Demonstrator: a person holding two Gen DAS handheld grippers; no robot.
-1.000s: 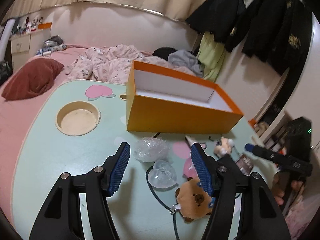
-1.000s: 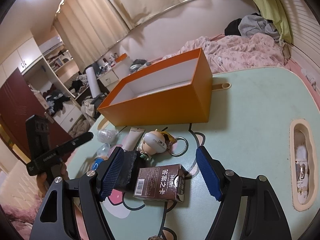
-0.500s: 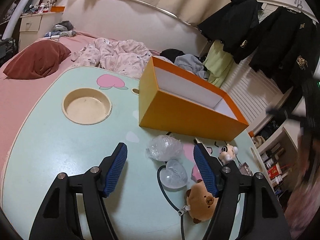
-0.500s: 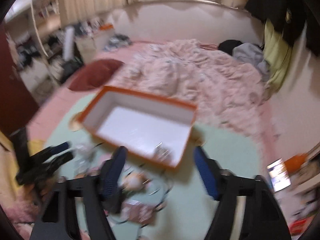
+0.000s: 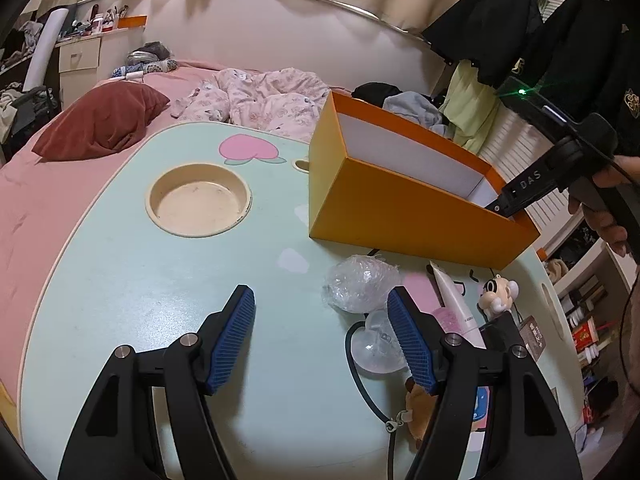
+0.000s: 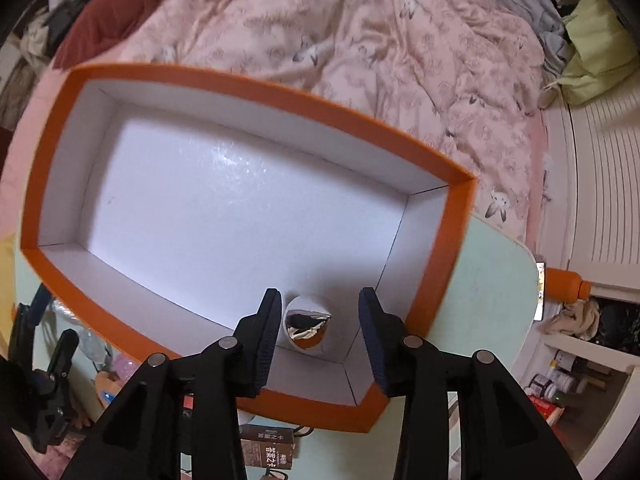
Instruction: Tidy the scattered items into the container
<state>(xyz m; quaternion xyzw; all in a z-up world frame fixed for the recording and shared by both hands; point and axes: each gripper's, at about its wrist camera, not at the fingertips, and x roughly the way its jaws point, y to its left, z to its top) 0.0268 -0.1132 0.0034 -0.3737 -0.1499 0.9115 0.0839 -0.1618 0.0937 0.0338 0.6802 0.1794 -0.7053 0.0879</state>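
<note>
The right gripper (image 6: 318, 316) points down into the orange box (image 6: 448, 264), jaws narrowed, a small foil-topped white cup (image 6: 306, 326) between them near the right end; contact is unclear. The left gripper (image 5: 320, 328) hovers wide over the table (image 5: 120, 280), beside crumpled clear plastic (image 5: 360, 282).

**Gripper and hand pose**

We hold the left gripper (image 5: 320, 336) angled downward, its two blue-padded fingers (image 5: 236, 340) spread well apart with nothing pressed between the pads. We hold the right gripper (image 6: 318, 332) pointing straight down, its jaws having closed in over the last second. One pad touches a small shiny object; the other shows a gap, so a grip cannot be confirmed. In the left wrist view, our right hand (image 5: 600, 208) wraps the right gripper's handle.
</note>
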